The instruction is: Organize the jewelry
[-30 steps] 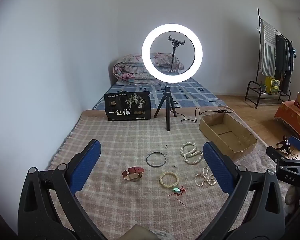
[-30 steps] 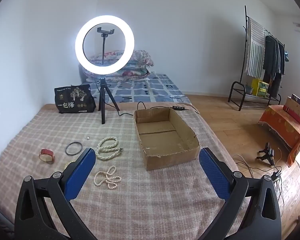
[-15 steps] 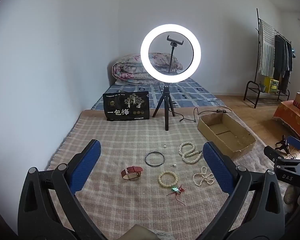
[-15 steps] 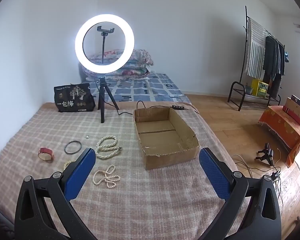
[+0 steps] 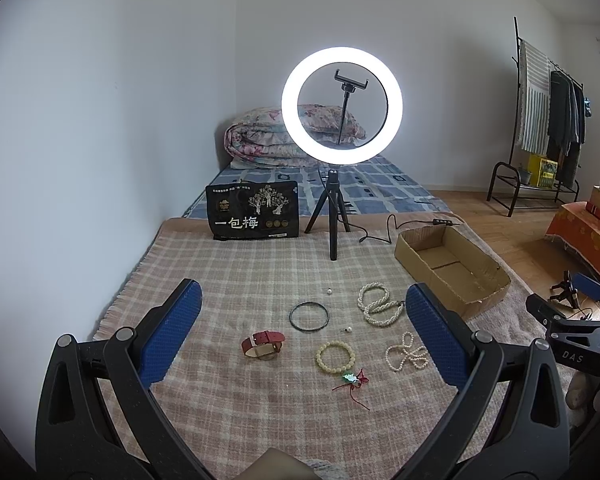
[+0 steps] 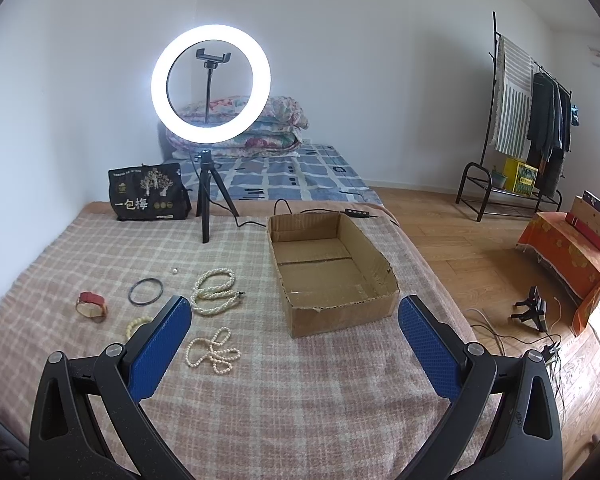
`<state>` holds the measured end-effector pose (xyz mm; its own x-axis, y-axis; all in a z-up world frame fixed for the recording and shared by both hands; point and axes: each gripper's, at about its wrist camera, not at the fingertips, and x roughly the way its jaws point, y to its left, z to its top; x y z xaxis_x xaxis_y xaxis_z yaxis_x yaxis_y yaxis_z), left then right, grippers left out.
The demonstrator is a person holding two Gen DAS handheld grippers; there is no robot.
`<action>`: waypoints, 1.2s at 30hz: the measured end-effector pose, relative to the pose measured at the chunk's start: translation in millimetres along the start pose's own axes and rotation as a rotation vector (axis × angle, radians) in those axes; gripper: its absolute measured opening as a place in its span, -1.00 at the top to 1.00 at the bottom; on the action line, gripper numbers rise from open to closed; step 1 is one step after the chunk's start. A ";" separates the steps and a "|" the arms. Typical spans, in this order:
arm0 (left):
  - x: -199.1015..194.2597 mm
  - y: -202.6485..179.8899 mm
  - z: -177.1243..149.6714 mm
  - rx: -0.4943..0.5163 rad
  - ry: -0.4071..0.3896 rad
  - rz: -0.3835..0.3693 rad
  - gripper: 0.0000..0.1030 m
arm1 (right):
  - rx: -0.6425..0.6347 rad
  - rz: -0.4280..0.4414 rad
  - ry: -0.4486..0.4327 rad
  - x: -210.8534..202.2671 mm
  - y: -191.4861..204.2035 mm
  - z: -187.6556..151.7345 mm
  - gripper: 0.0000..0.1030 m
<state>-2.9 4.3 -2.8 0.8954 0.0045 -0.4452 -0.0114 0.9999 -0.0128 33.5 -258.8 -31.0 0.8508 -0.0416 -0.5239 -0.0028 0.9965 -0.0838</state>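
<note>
While both tools gape, blanket (image 6: 340, 400) lies bare.

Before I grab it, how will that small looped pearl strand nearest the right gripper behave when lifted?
Likely floppy: the pearl strand lies in loose, uneven loops on the blanket, so it should sag and dangle from a pinch. Probably light. The round beads look smooth, so it may slip; pinch across two loops.

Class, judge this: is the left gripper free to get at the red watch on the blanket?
Probably yes: the left gripper is open, and the red watch lies alone with nothing between them.
</note>
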 end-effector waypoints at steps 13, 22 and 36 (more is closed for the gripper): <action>-3.0 -4.9 -1.1 -0.005 0.014 -0.013 -1.00 | -0.003 -0.005 0.000 -0.4 -1.3 -1.0 -0.99; -1.0 -3.5 -0.9 -0.006 0.015 -0.014 -1.00 | -0.005 -0.004 0.003 0.6 0.0 -1.1 -0.99; -1.0 -3.5 -1.4 -0.005 0.016 -0.013 -1.00 | -0.017 0.002 0.009 1.1 2.6 -1.8 -0.99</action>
<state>-4.3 0.7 -3.6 0.8882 -0.0088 -0.4594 -0.0022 0.9997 -0.0234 33.5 -256.3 -33.3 0.8459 -0.0404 -0.5318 -0.0133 0.9952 -0.0968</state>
